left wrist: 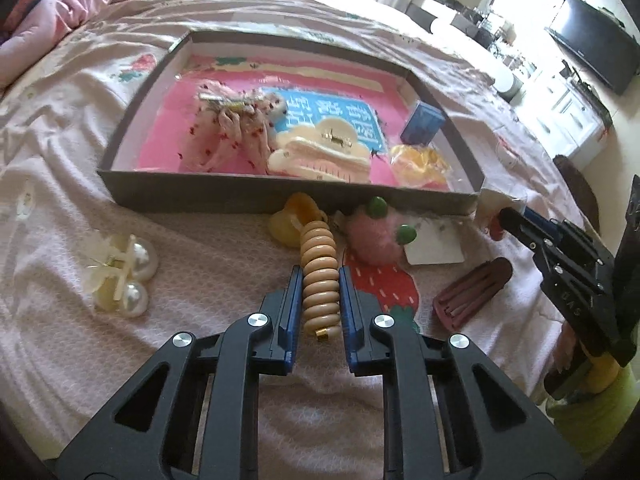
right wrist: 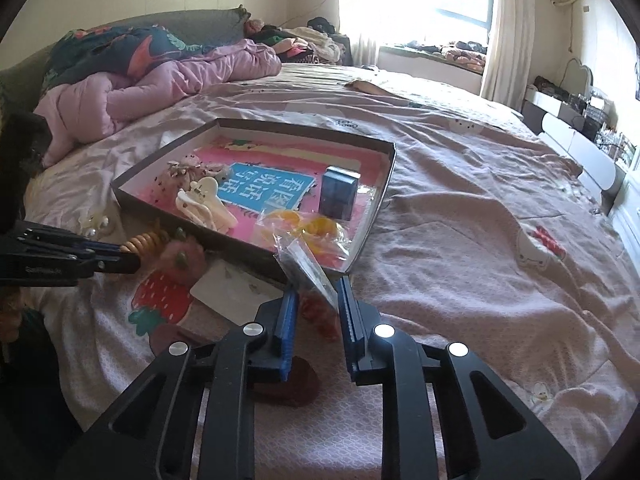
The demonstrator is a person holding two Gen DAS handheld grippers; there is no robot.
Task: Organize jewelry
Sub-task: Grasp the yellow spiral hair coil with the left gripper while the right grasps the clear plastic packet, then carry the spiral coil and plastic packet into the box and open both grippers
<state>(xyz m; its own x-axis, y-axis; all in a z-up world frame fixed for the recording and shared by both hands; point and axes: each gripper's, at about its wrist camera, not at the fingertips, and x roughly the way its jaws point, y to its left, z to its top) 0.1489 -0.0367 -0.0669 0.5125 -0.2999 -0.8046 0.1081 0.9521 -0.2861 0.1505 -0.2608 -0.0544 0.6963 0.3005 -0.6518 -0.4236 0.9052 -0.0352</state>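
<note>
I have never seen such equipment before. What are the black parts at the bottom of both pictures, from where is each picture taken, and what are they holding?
They are hand-held grippers: a person carries one in each hand, and each has a camera looking along its two fingers. One picture comes from the left gripper, the other from the right gripper.

Both look over a bed with a pink sheet. On it stands a shallow box holding a cream hair claw, a blue case and other accessories. Still on the sheet are a pearl hair clip, a pink fuzzy piece and a white card.

The left gripper is closed on a beige ribbed hair clip. The right gripper is closed on a clear plastic packet with something red inside.
</note>
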